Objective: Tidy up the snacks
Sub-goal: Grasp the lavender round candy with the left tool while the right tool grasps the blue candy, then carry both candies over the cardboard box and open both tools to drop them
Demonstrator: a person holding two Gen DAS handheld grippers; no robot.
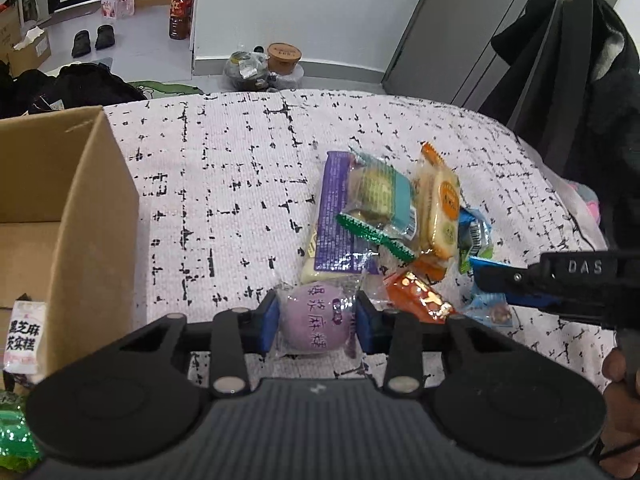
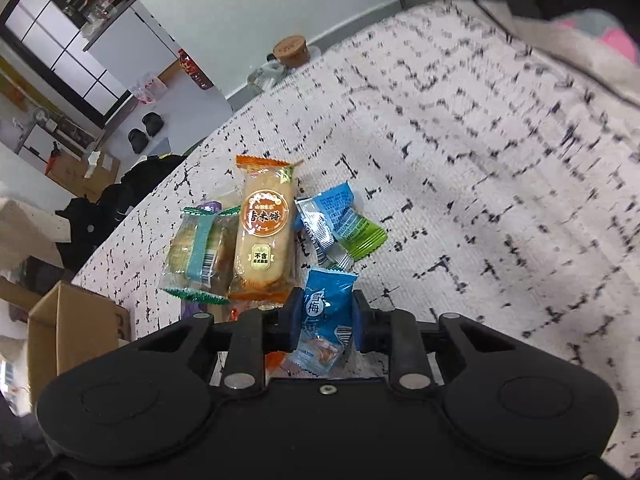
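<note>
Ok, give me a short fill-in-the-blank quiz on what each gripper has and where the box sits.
1. The left gripper is shut on a round ____ snack.
2. The right gripper is shut on a ____ packet.
3. The cardboard box stands to the ____ of the snack pile in the left wrist view.

Missing words: purple; blue; left

Behind the bed: black slippers point(image 1: 93, 39), brown drink bottle point(image 1: 179, 16), lidded paper cup point(image 1: 283, 56), hanging dark coat point(image 1: 576, 92).
</note>
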